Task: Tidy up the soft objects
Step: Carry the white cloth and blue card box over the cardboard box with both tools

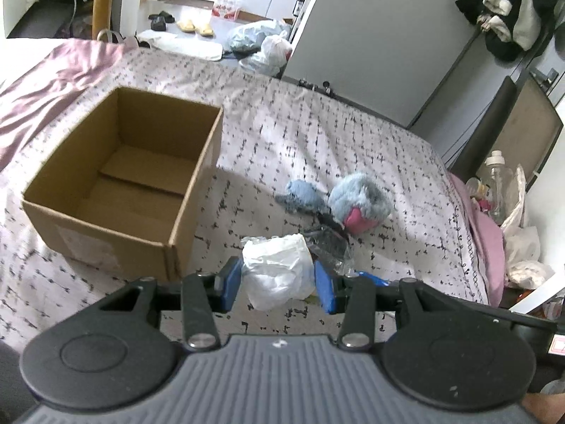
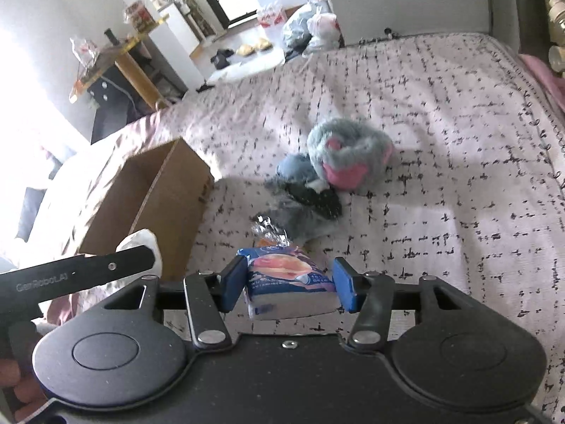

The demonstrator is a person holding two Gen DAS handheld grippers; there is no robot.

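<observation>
So the bed (image 1: 317, 130) takes up most of both views, covered in a pale sheet with black dashes, and a pink blanket (image 1: 46, 81) is bunched up at about 10 o'clock in the left view. The bed's far edge runs from 12 to 2 o'clock there, with the floor and some plastic bags (image 1: 261, 44) past it. The right edge drops off at 3 o'clock to a bottle (image 1: 498, 176) and more bags.

The box (image 1: 120, 180) sits open at 9 o'clock in the left view, nothing in it, flaps folded flat on the bottom. Its near right corner is just beside the left gripper (image 1: 277, 282). There's lots of bare sheet from 12 to 2 o'clock, and over the box's mouth it's clear.

A fuzzy grey-and-pink plush (image 1: 360, 201) lies at about 1 o'clock, touching a smaller blue plush (image 1: 300, 194) on its left. A dark, crinkly clear wrapper (image 1: 328, 243) sits between them and the grippers.

The left jaws are partly closed, squeezing a crumpled white bag (image 1: 279, 272), which is up off the sheet.

The right gripper (image 2: 289, 288) has its jaws partly open on a blue-and-pink packet (image 2: 289, 279). The left pad touches it, and the right pad looks to be at its edge. The packet is lifted too, near the box's side wall (image 2: 166, 205) at 9 o'clock.
</observation>
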